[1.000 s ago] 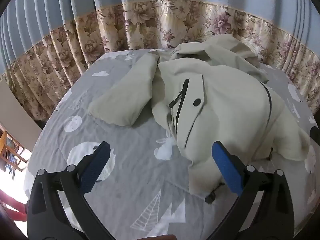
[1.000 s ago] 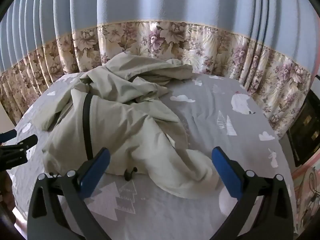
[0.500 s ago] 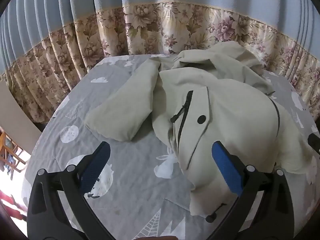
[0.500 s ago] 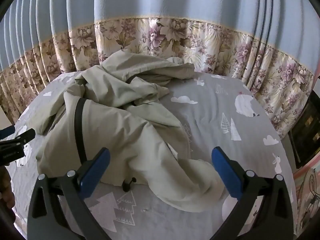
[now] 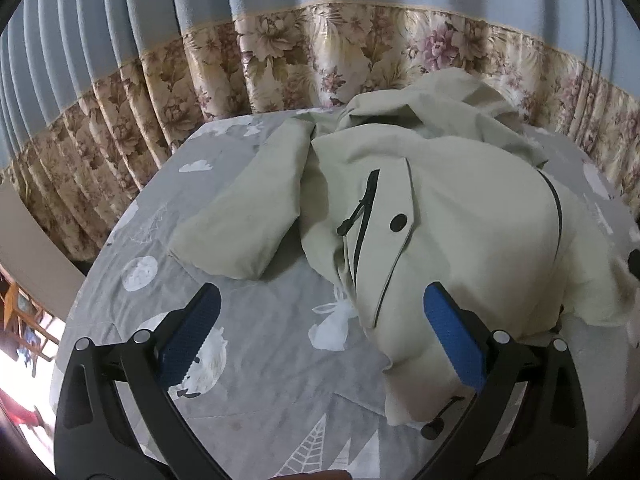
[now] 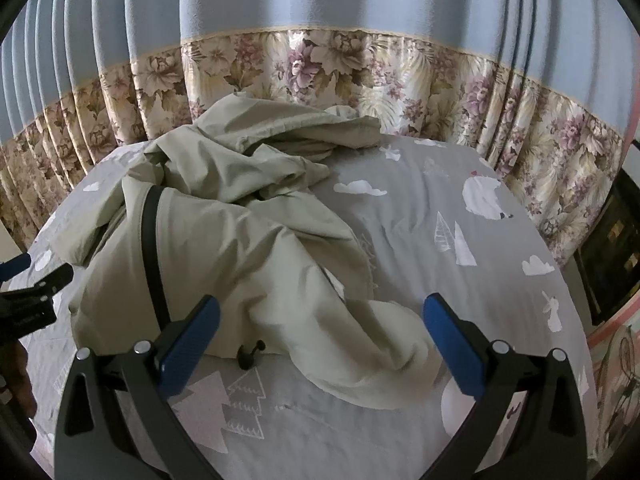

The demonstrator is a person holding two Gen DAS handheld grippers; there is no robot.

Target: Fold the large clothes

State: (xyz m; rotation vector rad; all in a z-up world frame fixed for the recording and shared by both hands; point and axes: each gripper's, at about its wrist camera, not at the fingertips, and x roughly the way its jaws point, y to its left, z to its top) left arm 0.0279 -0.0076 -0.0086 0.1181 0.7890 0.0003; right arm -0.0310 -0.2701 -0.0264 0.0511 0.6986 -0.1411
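Loosely crumpled on a grey patterned bedspread (image 5: 256,320), a pale khaki fabric jacket (image 5: 460,216) looks soft, light and floppy, best pinched at its near hem by the empty, wide-open left gripper (image 5: 320,336) and right gripper (image 6: 320,336).

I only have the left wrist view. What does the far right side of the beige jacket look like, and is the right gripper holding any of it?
Observer: The right gripper is open and grips nothing.
Operator: Is that side of the jacket laid flat?
Observer: No. The jacket is bunched in deep folds there, and a loose flap trails onto the grey bedsheet in front of that gripper.
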